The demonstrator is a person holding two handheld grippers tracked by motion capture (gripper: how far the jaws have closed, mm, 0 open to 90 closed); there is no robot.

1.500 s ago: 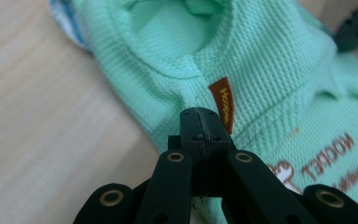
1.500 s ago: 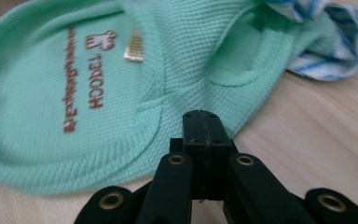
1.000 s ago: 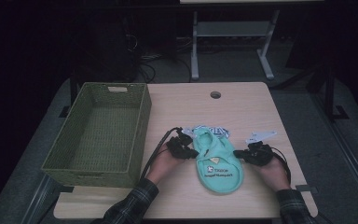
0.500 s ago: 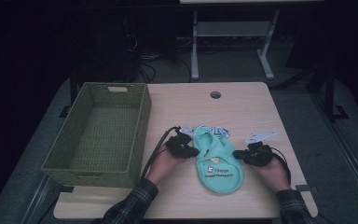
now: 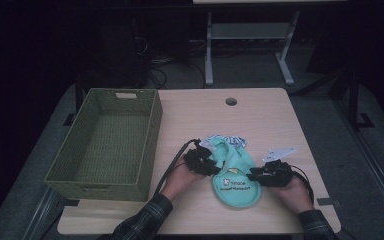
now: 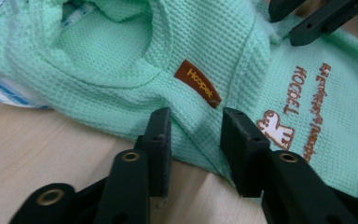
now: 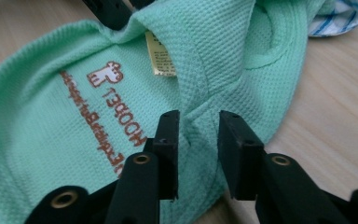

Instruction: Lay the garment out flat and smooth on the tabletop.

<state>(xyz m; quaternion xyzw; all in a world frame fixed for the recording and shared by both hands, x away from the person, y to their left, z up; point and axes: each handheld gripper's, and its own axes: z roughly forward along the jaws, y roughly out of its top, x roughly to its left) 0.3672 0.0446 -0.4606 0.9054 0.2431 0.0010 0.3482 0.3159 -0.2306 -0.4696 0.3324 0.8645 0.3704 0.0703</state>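
A mint green waffle-knit pet garment [image 5: 235,176] lies flat on the table between my two grippers. It carries brown lettering and a small brown label [image 6: 198,83]. My left gripper [image 5: 211,169] is at its left edge. Its jaws have just been opening and stand apart over a fold of the cloth [image 6: 195,126], not pressing it. My right gripper [image 5: 254,176] is at the right edge. Its jaws have also just been opening, with a ridge of the cloth loose between them [image 7: 198,126]. Blue-striped fabric [image 7: 338,16] peeks out from under the garment's far end.
A green woven basket [image 5: 105,182] stands empty on the left part of the table. The wooden table [image 5: 260,120] has a round cable hole [image 5: 231,101] near its far edge. A white tag [image 5: 279,151] lies beside my right gripper.
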